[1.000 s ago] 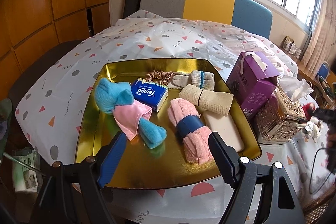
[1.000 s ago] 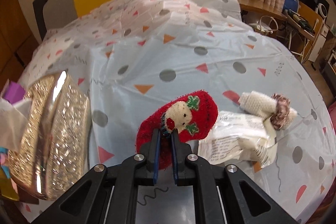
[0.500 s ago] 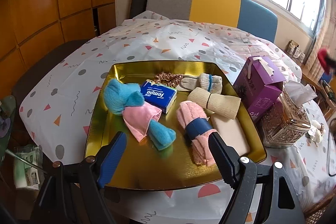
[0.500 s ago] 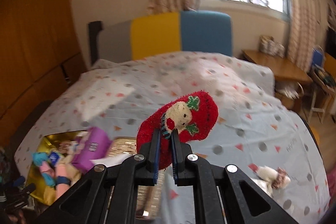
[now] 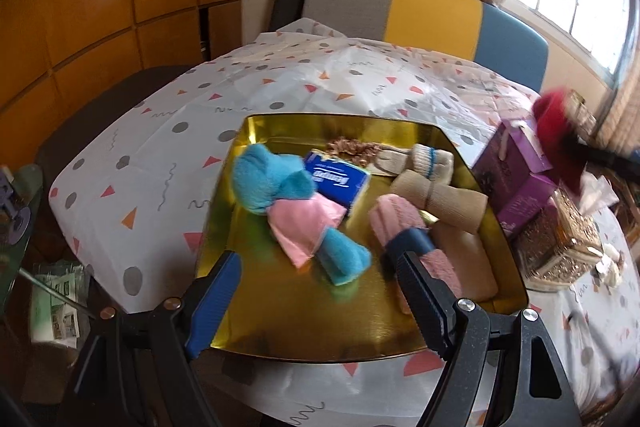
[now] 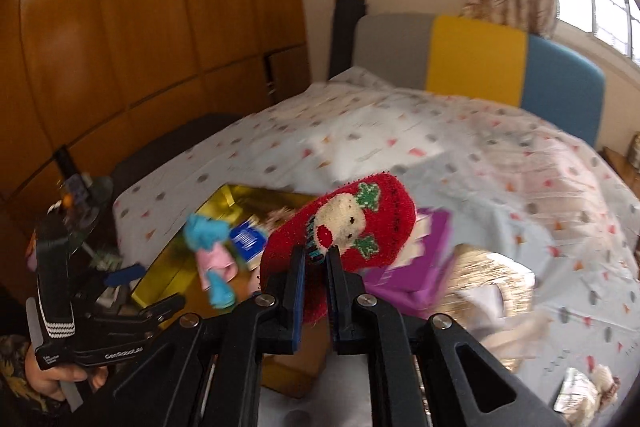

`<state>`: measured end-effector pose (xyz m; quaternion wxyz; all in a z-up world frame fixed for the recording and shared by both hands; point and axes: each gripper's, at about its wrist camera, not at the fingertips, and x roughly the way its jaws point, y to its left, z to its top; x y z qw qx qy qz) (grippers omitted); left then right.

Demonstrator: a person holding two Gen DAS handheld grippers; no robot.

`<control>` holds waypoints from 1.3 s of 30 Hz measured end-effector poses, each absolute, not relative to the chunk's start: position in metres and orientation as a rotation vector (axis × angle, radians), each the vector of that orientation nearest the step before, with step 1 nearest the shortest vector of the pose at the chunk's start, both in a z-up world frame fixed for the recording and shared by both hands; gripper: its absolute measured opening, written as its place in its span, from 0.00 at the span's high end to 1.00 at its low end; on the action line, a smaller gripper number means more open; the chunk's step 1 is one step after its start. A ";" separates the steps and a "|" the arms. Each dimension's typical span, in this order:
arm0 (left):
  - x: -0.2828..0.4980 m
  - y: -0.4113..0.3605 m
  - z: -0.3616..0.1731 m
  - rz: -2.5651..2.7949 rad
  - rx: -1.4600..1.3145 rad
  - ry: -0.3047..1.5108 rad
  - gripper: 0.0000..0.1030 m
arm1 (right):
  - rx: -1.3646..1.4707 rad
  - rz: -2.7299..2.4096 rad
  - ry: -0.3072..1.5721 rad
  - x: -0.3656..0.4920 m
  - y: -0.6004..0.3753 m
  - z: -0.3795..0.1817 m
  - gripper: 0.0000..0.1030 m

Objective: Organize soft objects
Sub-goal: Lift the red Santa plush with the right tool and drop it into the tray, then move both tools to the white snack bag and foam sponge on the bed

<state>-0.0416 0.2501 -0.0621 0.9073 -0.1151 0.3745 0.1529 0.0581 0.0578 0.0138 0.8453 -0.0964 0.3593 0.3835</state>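
Observation:
My right gripper (image 6: 316, 259) is shut on a red Christmas sock (image 6: 352, 223) and holds it in the air above the purple box (image 6: 416, 259), right of the gold tray (image 6: 168, 267). The sock also shows in the left wrist view (image 5: 556, 131), blurred, at the right. My left gripper (image 5: 320, 267) is open and empty over the near edge of the gold tray (image 5: 352, 323). The tray holds a blue and pink soft bundle (image 5: 296, 203), a pink rolled sock (image 5: 404, 231), a beige roll (image 5: 440, 195), a white sock (image 5: 428, 159), a scrunchie (image 5: 352, 147) and a blue tissue pack (image 5: 336, 179).
A purple box (image 5: 516, 167) and a gold glittery tissue box (image 5: 560, 247) stand right of the tray. A white sock bundle and a plastic packet (image 6: 588, 387) lie at the table's right. A striped chair (image 5: 432, 3) stands behind the table. A glass side table (image 5: 20, 227) is at the left.
My right gripper has swung left with the red sock, from over the table's right side to above the purple box near the tray. My left gripper has moved slightly closer to the tray.

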 end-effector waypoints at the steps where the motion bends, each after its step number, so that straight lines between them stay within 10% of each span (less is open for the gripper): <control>1: -0.043 0.255 -0.062 0.327 -0.247 0.771 0.21 | -0.209 0.849 0.802 0.058 0.068 0.003 0.92; 11: -0.052 0.287 -0.061 0.415 -0.286 0.760 0.21 | -0.310 1.001 1.050 0.039 0.155 -0.088 0.90; 16: -0.053 0.287 -0.059 0.415 -0.271 0.751 0.20 | -0.335 0.977 1.074 0.032 0.160 -0.106 0.61; 22: -0.051 0.279 -0.056 0.396 -0.259 0.748 0.20 | -0.258 0.956 1.030 0.037 0.137 -0.085 0.49; 39: -0.047 0.239 -0.045 0.304 -0.189 0.739 0.20 | -0.169 0.785 0.781 0.035 0.040 -0.018 0.49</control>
